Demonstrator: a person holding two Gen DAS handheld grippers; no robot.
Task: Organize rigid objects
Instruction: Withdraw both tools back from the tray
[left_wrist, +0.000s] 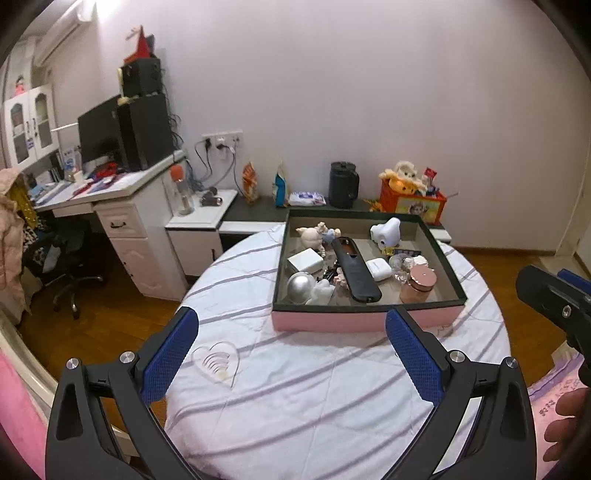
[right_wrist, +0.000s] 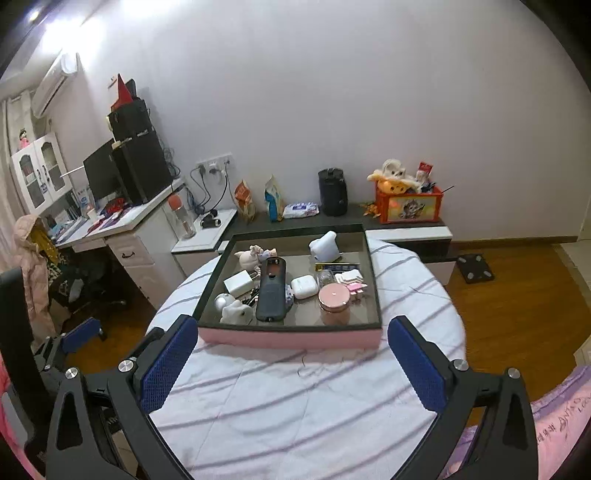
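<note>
A pink box (left_wrist: 343, 321) with a dark rim stands on the far half of a round table (left_wrist: 295, 387) with a striped white cloth. It holds several small items: a long black remote (left_wrist: 356, 271), a white earbud case (left_wrist: 378, 268), a silver ball (left_wrist: 301, 286), a pink round jar (left_wrist: 417, 284), a white charger block (left_wrist: 306, 260) and figurines. The right wrist view shows the same box (right_wrist: 291, 338) and remote (right_wrist: 272, 291). My left gripper (left_wrist: 291, 328) is open and empty above the table's near side. My right gripper (right_wrist: 291, 336) is open and empty just short of the box.
A low dark shelf (left_wrist: 255, 212) by the wall carries snack bags, a black kettle (left_wrist: 343, 184) and an orange toy box (left_wrist: 412, 203). A white desk (left_wrist: 122, 192) with a monitor and an office chair (left_wrist: 66, 266) stand at left. The floor around is wood.
</note>
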